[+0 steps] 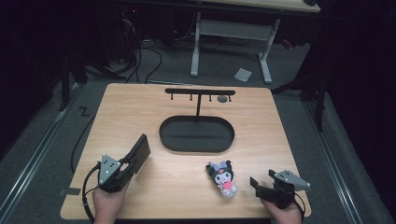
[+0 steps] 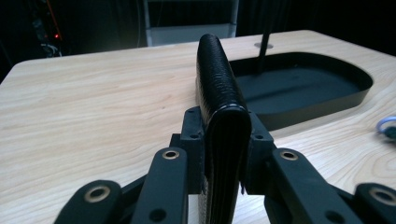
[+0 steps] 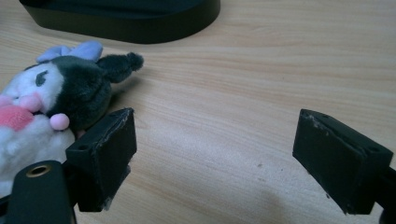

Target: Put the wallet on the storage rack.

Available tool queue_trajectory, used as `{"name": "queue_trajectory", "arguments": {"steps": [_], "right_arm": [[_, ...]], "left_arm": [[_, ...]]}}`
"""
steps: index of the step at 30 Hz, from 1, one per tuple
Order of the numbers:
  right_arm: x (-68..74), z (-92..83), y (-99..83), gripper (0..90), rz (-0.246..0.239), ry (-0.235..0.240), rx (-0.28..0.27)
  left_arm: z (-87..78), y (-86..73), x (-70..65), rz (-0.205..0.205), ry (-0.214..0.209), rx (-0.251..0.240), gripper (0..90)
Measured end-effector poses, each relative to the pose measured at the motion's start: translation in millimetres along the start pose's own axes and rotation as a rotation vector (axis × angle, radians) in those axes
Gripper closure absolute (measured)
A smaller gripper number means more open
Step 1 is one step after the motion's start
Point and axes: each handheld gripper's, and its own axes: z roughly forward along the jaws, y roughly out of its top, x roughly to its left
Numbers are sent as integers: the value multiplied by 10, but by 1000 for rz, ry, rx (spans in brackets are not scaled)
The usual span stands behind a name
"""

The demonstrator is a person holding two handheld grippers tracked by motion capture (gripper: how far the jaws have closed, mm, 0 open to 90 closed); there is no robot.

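The left claw [image 1: 125, 164] pinches a black wallet [image 1: 139, 153] on edge, lifted above the bench [image 1: 140, 112] near the oval black tray [image 1: 196, 134]. The right claw [image 1: 262, 183] is spread and empty, just beside a plush toy [image 1: 222, 177]. The narrow pinch could let the wallet twist or slip; the right claw could nudge the toy.

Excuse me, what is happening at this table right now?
A person works with two hand-held grippers. The left gripper is shut on a black wallet, held on edge above the wooden table. The right gripper is open, holding nothing, beside a small plush toy lying on the table. A black oval tray with a hook stand sits further back.
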Motion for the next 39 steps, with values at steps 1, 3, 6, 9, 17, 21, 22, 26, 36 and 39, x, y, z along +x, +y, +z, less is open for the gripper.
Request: {"name": "queue_trajectory", "arguments": {"steps": [1, 3, 6, 9, 17, 21, 22, 26, 36, 39], "right_arm": [[-13, -4, 2, 102, -7, 15, -10], [-20, -2, 6, 99, -10, 23, -13], [-25, -8, 22, 100, -20, 18, -18], [-39, -17, 28, 102, -12, 26, -38], [28, -1, 25, 104, -63, 43, -50], [29, -3, 25, 104, -56, 57, -58], [27, -4, 22, 104, -52, 57, -58], [14, -11, 14, 104, -50, 59, -61], [-9, -24, 4, 104, -34, 64, -63], [-28, -22, -7, 104, -25, 69, -61]], "left_arm": [[7, 10, -10, -7, -2, -3, 751], [41, 34, -34, -17, -7, -6, 750], [121, 93, -75, -20, -18, 2, 750], [195, 168, -118, -9, -33, 3, 750], [423, 334, -208, -32, -61, -2, 751], [616, 462, -284, -27, -70, -21, 751], [616, 462, -284, -27, -70, -21, 750], [800, 559, -335, -28, -81, -24, 751], [1318, 586, -398, -37, -94, 12, 751], [1465, 593, -396, -25, -82, 22, 751]]}}
